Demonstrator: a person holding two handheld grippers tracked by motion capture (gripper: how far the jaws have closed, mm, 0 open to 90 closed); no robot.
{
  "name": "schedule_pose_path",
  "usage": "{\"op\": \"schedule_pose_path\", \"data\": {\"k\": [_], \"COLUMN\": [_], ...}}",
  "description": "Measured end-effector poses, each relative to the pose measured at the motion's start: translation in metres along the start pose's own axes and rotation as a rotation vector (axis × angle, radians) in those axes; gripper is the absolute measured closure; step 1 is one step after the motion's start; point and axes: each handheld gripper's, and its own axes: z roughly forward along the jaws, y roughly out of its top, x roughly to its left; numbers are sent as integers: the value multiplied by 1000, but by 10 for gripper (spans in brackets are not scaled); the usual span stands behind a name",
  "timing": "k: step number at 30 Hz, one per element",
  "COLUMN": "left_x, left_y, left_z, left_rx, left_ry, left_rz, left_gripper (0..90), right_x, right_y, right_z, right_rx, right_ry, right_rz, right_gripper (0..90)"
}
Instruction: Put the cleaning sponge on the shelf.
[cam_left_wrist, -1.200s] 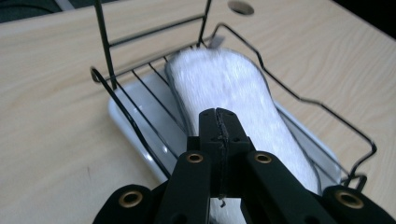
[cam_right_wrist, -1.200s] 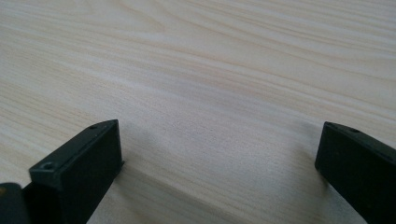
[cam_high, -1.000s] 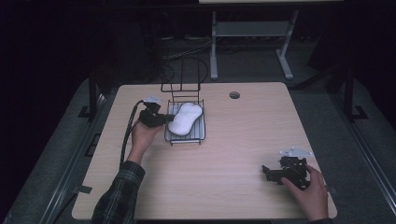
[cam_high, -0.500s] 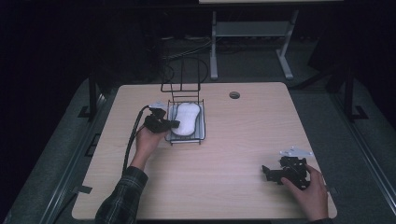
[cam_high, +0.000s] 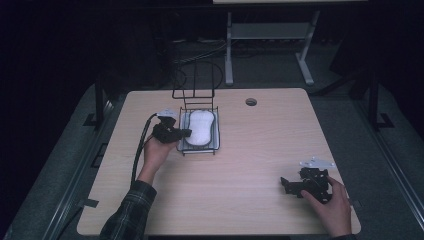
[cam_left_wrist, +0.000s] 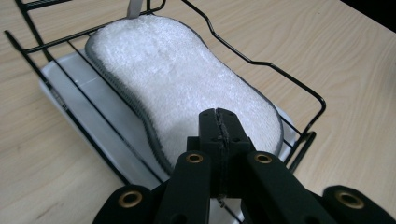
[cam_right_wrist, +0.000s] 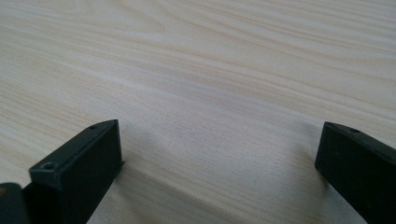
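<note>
— Looking at the white pad (cam_left_wrist: 187, 88): what is it like, and where does it lie?

— Fluffy white cloth, peanut-shaped, with a thin grey edge. It lies flat inside the black wire rack (cam_left_wrist: 261, 65), on the pale tray (cam_left_wrist: 70, 100) under the wires. My left gripper (cam_left_wrist: 218, 123) sits over the pad's near end, jaws pressed together with nothing between them, though they have just been easing apart a hair.

— And anything hard to make out?

— The pad's near edge is hidden behind my jaws. My right gripper (cam_high: 292, 186) rests on the table (cam_right_wrist: 210, 70), well away from the rack, jaws spread wide and empty.
</note>
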Motion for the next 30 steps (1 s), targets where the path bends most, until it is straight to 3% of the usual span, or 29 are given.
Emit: {"op": "schedule_pose_path", "data": {"k": [3, 10, 18, 20, 22, 30], "left_x": [-1, -7, -16, -20, -24, -40], "left_y": [-4, -12, -24, -27, -31, -53], "left_z": [-5, -17, -38, -43, -49, -68], "left_rx": [1, 32, -17, 3, 1, -19], "left_ry": [2, 57, 88, 99, 112, 170], "left_rz": [8, 44, 33, 38, 57, 64], "left_gripper": [759, 520, 326, 266, 239, 145], "right_x": [0, 0, 0, 0, 0, 0], "right_y": [0, 0, 0, 0, 0, 0], "right_z": [0, 0, 0, 0, 0, 0], "right_rx": [0, 0, 0, 0, 0, 0], "right_ry": [0, 0, 0, 0, 0, 0], "right_rz": [0, -1, -1, -1, -1, -2], "right_gripper": [1, 1, 1, 1, 1, 1]}}
